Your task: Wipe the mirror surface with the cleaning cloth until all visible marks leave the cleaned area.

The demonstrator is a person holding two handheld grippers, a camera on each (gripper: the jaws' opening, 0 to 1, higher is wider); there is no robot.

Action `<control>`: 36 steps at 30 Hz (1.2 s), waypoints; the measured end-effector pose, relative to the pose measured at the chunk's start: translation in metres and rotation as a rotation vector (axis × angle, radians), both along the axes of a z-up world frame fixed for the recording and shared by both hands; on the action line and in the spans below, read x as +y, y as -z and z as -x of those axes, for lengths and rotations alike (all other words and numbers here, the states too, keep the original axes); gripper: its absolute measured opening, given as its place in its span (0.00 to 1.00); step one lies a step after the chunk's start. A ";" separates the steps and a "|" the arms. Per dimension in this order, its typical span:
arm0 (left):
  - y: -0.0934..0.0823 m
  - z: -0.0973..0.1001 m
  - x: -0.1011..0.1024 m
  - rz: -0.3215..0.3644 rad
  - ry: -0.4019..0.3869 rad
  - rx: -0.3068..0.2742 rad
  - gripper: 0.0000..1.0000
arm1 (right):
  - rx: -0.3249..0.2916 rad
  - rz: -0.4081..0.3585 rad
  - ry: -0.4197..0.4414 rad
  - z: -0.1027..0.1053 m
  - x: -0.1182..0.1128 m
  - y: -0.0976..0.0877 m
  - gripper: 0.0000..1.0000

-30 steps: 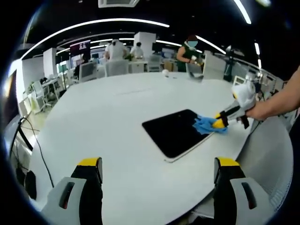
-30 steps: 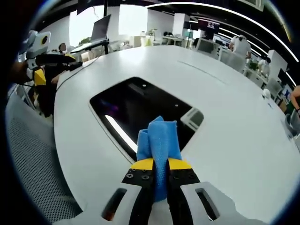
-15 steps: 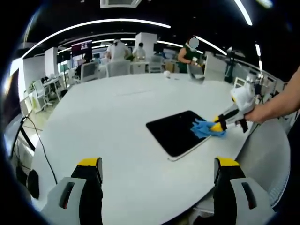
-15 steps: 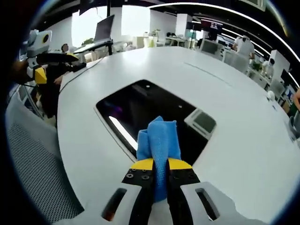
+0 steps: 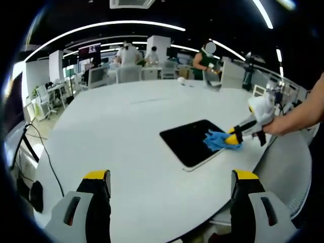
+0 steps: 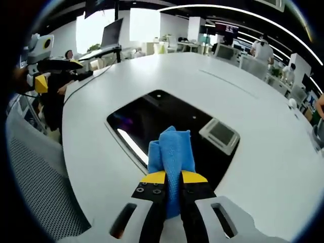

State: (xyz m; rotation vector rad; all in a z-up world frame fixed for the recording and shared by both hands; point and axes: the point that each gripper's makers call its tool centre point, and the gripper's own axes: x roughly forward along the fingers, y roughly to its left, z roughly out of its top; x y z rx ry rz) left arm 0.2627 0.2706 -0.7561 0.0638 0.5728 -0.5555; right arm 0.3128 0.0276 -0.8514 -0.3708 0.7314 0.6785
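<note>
We see one mirror, a dark rectangular panel with a pale edge, lying flat on a large white oval tabletop. In the left gripper view it sits at about 3 o'clock from the picture's centre; in the right gripper view the mirror lies just beyond the right tool's tips, reflecting a bright ceiling strip and a pale square fitting.

We count one cleaning cloth, blue and folded. The right tool has its two yellow-tipped jaws closed on it, the cloth standing up between them. In the left gripper view the right tool enters from 3 o'clock, held by a person's hand, and presses the cleaning cloth onto the mirror's near right corner.

The left tool hangs above the tabletop's near edge at 6 o'clock with its jaws spread wide and nothing between them. In the right gripper view the left tool shows at 10 o'clock, well apart from the mirror.

We see no containers on the tabletop. One small white round object rests at its far edge. A dark cable trails off at 9 o'clock. A wall screen carries writing too small to read.
</note>
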 end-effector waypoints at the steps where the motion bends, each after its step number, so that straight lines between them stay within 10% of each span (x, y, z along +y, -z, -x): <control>1: 0.000 -0.001 0.002 -0.001 -0.004 -0.001 1.00 | -0.001 0.001 -0.004 0.000 0.002 0.000 0.04; 36: 0.000 -0.010 0.029 0.009 -0.004 0.001 1.00 | -0.019 -0.007 -0.036 0.000 0.058 0.000 0.04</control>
